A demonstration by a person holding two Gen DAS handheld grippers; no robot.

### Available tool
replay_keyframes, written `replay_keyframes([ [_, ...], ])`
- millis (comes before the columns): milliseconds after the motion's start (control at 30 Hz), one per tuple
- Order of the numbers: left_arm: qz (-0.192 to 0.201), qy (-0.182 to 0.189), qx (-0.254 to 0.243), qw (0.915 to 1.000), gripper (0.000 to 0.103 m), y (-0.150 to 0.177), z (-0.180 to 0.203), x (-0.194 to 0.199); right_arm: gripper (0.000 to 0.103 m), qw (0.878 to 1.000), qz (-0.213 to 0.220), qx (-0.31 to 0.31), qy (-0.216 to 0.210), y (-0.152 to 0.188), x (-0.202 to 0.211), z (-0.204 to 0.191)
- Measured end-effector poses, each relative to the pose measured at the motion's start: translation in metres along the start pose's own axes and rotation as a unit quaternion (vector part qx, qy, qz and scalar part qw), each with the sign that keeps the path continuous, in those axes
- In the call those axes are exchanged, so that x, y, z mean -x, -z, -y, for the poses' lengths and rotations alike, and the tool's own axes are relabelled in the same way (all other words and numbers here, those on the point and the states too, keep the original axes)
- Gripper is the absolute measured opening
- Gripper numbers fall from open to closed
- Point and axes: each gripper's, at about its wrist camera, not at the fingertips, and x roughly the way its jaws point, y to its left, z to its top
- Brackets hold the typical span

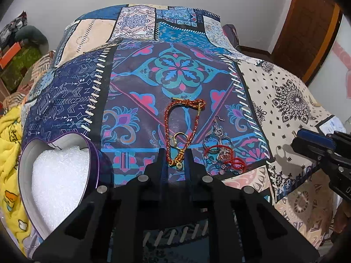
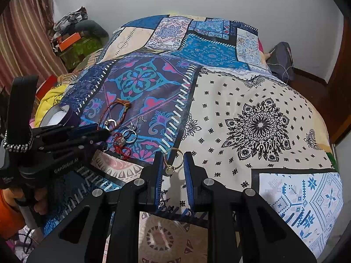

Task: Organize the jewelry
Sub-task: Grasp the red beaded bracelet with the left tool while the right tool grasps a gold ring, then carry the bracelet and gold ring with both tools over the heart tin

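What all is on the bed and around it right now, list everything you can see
Patchwork bedspread: one, blue, purple and cream, covering the bed.
Heart-shaped tin: one, purple with white foam inside, on the bed's left side.
Braided bracelet: one, red and gold, mid-bed; its clasp end lies between the left gripper's fingers.
Stone ring: one, gold, lying on that bracelet.
Jewelry pile: several pieces, red cord, silver rings, an earring and blue beads, right of the bracelet.
Gold ring: one, between the right gripper's fingers.
Yellow blanket: one, at the bed's left edge.
Orange box: one, in the clutter by the wall.
Left gripper: black, blue pads.
Right gripper: black, blue pads.
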Motion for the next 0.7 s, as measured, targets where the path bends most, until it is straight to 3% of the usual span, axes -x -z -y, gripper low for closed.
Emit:
replay_keyframes([
  [167,0.002,0.017,0.000,0.9999,0.011,0.001,-0.004,0.009,0.017,1.000,0.004,0.000,0.001,-0.001,0.004,0.002],
  [200,0.007,0.015,-0.003,0.9999,0.008,0.001,-0.003,0.013,0.017,1.000,0.006,0.000,0.000,-0.002,0.005,0.002],
  [700,0.087,0.019,-0.009,0.9960,0.008,-0.011,-0.013,0.089,0.017,0.998,0.051,0.013,-0.014,-0.024,0.034,-0.030],
])
